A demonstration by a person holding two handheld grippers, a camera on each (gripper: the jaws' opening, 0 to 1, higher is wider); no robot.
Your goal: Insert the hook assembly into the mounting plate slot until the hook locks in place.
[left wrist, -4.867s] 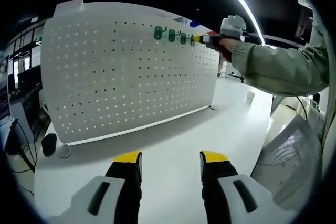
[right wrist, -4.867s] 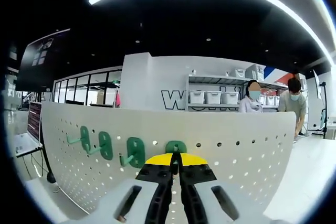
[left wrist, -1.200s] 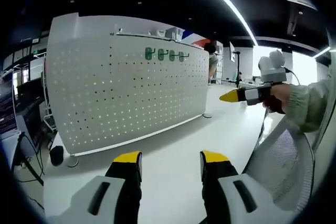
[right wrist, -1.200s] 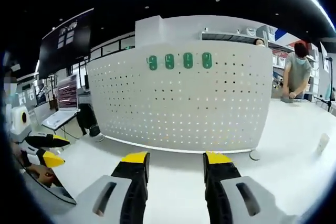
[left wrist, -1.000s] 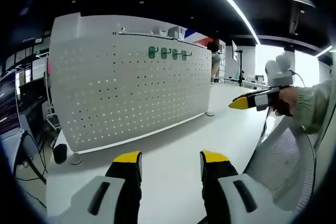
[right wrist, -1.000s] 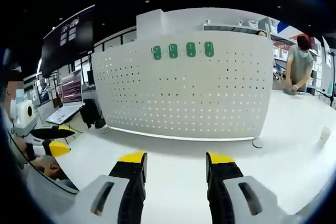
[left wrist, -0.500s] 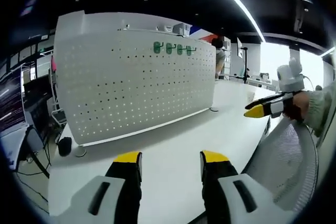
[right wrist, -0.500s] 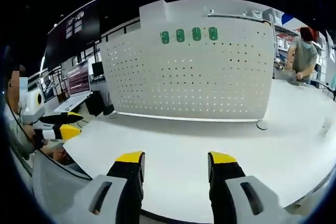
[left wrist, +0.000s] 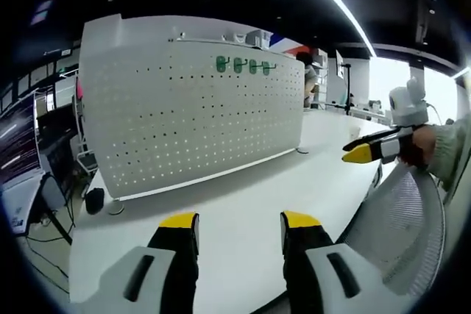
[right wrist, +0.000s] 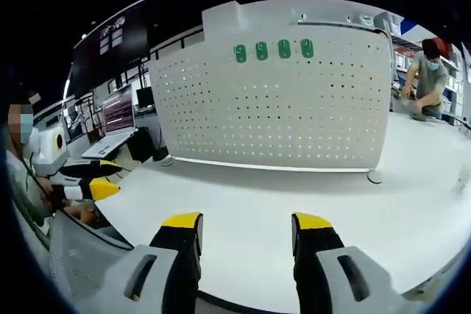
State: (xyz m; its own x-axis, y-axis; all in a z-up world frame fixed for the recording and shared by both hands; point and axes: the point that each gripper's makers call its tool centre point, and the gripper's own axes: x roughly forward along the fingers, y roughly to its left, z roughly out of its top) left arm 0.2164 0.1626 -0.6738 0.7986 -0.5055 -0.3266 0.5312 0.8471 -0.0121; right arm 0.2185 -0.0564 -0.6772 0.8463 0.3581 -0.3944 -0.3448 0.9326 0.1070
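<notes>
A white pegboard mounting plate (left wrist: 184, 115) (right wrist: 294, 101) stands upright on the white table. Several green hooks (left wrist: 244, 65) (right wrist: 273, 51) hang in a row near its top edge. My left gripper (left wrist: 239, 220) is open and empty, low over the table's near edge, far from the board. My right gripper (right wrist: 246, 220) is also open and empty, well back from the board. In the left gripper view the right gripper (left wrist: 368, 151) comes in from the right, held by a hand in a grey-green sleeve. In the right gripper view the left gripper (right wrist: 88, 182) comes in from the left.
The white table (left wrist: 243, 189) (right wrist: 309, 204) spreads between me and the board. A mesh chair back (left wrist: 401, 226) (right wrist: 73, 262) sits close by. Monitors (right wrist: 114, 108) stand at the left, and a person (right wrist: 427, 75) works at shelves behind the board.
The right gripper, shut at the rightmost green hook 4.9 s ago, has let go and pulled back, open. In the last second both views drifted only slightly.
</notes>
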